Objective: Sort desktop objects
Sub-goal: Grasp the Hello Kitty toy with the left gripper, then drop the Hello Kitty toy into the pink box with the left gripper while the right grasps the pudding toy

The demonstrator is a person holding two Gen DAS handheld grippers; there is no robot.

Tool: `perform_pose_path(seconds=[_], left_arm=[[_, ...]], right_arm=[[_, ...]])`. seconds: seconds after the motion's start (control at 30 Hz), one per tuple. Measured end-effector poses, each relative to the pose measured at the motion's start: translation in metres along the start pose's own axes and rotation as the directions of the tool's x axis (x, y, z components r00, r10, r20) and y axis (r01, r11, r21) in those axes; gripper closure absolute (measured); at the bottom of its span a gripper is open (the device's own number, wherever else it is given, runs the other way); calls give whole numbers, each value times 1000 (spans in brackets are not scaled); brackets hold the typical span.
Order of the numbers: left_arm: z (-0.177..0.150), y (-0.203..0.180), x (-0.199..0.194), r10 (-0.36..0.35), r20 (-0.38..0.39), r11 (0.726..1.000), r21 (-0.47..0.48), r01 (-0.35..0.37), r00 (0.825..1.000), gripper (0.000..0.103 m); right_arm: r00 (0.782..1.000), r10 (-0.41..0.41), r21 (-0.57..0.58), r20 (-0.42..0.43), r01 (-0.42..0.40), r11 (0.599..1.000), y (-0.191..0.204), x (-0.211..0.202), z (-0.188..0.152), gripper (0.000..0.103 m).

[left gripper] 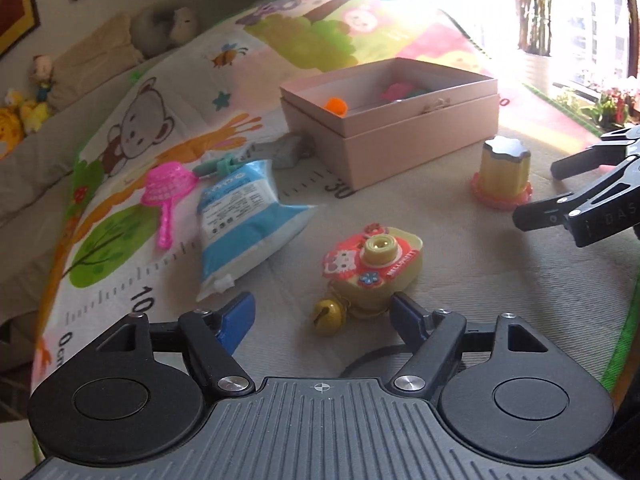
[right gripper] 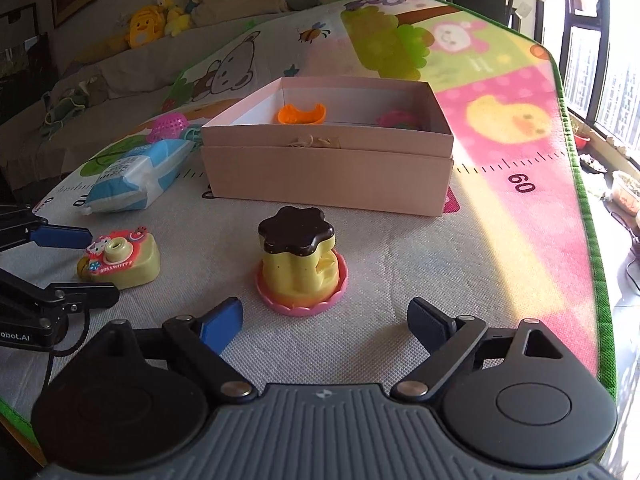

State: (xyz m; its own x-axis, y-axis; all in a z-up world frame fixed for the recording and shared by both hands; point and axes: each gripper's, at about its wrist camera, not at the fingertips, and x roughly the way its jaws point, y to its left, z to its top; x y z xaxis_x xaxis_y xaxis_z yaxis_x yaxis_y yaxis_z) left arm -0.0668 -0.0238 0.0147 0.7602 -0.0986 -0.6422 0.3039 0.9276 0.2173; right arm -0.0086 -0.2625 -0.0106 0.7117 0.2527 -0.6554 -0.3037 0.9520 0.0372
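Your counter carries a play mat [right gripper: 500,128], and the pink box [right gripper: 328,172] sits at upper centre of the right wrist view, open, with an orange piece [right gripper: 301,114] and a pink piece already inside. A blue wipes pack [left gripper: 244,220] lies left of centre in the left wrist view, a pink scoop [left gripper: 164,196] beside it at the left.

The pudding toy [right gripper: 302,260] stands upright at centre of the right view, directly ahead of your right tool [right gripper: 328,324], just beyond the tips and lined up with the gap. That tool's jaws stand wide apart, holding nothing.

The camera toy [left gripper: 374,268] lies low at centre of the left view, its long side running across the frame, a small yellow bell [left gripper: 329,315] at its near left corner. Your left tool [left gripper: 324,316] is the nearer one: the toy's near edge sits right at the gap between the tips, slightly right of middle. Its jaws are apart and press on nothing. You'd likely need to go forward a little before closing.
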Motion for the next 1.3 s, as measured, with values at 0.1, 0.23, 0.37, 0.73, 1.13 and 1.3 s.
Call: perform_pose_path(seconds=[0.1,0.23,0.37,0.73,1.13,1.3], left_arm=[[3,13,-11,-113,-28,987,-115,110,993,23],[10,0,-10,-225,-36,962,-168,216,974,20],[23,-11,13,-173,-50,972,-168,162,984,18],[33,-12,29,-87,-46,986,-149,79,995,42],[27,-19,-55,-93,114,996,7,93,989,42],[73,-20,-80,-95,276,995,68,79,957,42]], right_arm=[[1000,-5,-16,7,5,1000,3,2,-2,7],[1000,-10,-19,16,10,1000,5,2,-3,5],[1000,-11,-18,24,12,1000,5,1,-5,5],[997,31,-42,66,-28,999,13,-10,7,11],[997,78,-116,27,-74,991,20,-20,41,67],[977,92,-107,192,-73,992,-3,-82,94,81]])
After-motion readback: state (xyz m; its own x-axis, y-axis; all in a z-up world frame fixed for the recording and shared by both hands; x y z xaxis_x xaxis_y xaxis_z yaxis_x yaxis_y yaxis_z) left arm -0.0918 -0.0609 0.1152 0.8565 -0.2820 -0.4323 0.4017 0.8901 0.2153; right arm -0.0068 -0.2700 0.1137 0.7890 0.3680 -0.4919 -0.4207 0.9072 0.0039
